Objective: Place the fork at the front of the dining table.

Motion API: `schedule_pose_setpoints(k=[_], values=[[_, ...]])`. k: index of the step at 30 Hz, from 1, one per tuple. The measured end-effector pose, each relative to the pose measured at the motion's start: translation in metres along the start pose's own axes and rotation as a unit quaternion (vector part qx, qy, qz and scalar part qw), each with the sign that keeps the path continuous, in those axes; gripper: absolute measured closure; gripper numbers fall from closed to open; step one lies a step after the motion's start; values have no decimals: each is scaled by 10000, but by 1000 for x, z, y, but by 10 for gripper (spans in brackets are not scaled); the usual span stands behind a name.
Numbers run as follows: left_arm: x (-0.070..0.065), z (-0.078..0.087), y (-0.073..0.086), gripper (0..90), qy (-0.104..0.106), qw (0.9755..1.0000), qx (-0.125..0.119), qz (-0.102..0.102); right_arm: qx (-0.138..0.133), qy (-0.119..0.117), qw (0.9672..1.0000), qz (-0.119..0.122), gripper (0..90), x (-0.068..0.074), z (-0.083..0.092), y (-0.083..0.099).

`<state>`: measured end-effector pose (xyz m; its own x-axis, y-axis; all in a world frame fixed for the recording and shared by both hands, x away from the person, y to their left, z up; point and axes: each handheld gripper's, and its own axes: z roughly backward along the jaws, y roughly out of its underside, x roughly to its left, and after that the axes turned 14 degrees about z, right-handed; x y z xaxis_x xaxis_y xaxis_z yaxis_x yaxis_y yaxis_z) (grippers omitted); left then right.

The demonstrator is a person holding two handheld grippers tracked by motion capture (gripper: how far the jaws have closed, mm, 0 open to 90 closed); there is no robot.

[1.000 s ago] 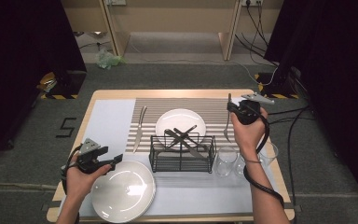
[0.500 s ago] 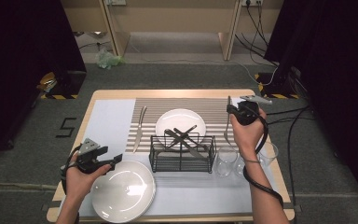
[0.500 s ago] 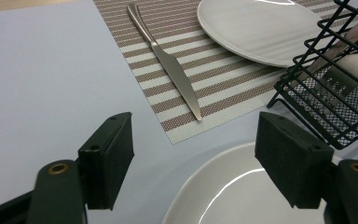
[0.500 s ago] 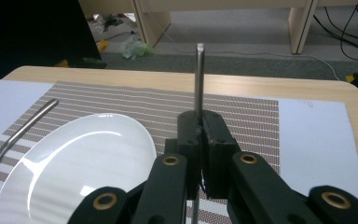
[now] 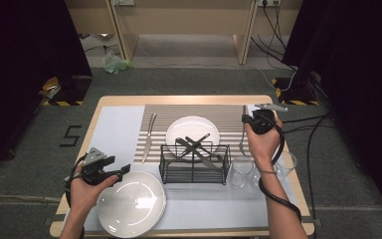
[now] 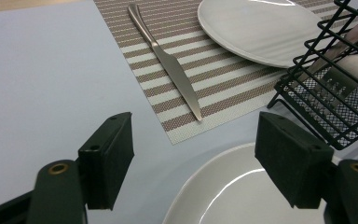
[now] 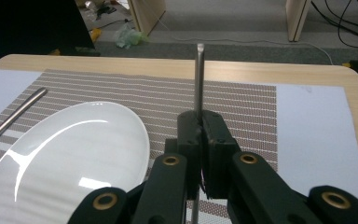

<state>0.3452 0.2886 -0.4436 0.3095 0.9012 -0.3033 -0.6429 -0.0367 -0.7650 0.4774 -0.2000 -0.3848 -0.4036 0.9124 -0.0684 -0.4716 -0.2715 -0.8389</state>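
From my remote seat, the one mark I can read is a black figure "5" [image 5: 70, 136] laid out in dark strips on the grey carpeted floor, just left of the light wooden table [image 5: 179, 100] in the high view. I can make out no brand, label or lettering on the plates, the cutlery, the wire rack, the glasses or the mats, and the two gripper views give me no writing to read either.

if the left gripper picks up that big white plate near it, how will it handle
The big white plate looks glossy, so probably slippery between the left gripper's open pads. It seems rigid and likely breakable if dropped. Gripped at one rim, it may well tilt.
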Motion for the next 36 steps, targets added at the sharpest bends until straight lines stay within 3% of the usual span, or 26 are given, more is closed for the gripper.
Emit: schedule_pose_setpoints(k=[18, 36], values=[[1, 0, 0, 275, -10, 10000, -8, 8, 115, 46, 9999, -32, 871, -2, -3, 1], [2, 1, 0, 275, -15, 10000, -16, 17, 467, 130, 9988, -55, 871, -1, -14, -6]])
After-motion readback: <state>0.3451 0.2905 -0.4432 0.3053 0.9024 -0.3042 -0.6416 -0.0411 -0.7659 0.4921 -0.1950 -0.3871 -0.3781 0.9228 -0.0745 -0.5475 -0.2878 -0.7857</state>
